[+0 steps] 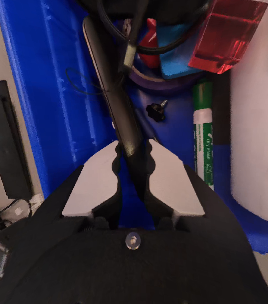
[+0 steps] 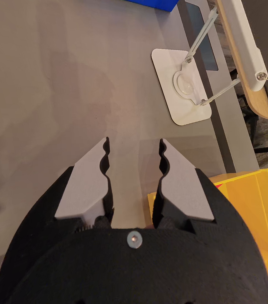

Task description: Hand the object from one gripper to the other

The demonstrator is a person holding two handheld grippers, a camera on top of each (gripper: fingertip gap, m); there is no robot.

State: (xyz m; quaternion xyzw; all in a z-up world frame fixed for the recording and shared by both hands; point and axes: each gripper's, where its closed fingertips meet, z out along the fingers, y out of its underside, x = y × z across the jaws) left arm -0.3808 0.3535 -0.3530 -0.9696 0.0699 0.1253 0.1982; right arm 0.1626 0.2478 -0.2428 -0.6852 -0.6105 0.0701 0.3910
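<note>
Grey desk (image 2: 64, 82) w/ blue bin (image 1: 47, 82): left gripper (image 1: 132, 148) pinching dark rod (image 1: 110, 92) over bin, right gripper (image 2: 134, 139) spread, empty.

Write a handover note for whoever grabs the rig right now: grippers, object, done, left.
Left gripper: over the blue bin, jaws narrowed around a long dark rod-like tool; frame is blurred, so firm clamping cannot be confirmed.
Right gripper: open, empty, over bare grey table, beside the yellow bin.
Other bin contents: green marker, black knob screw, red translucent block.
Done: left has reached the tool.
Left: secure and lift it, bring the grippers together, close right, release left.
</note>
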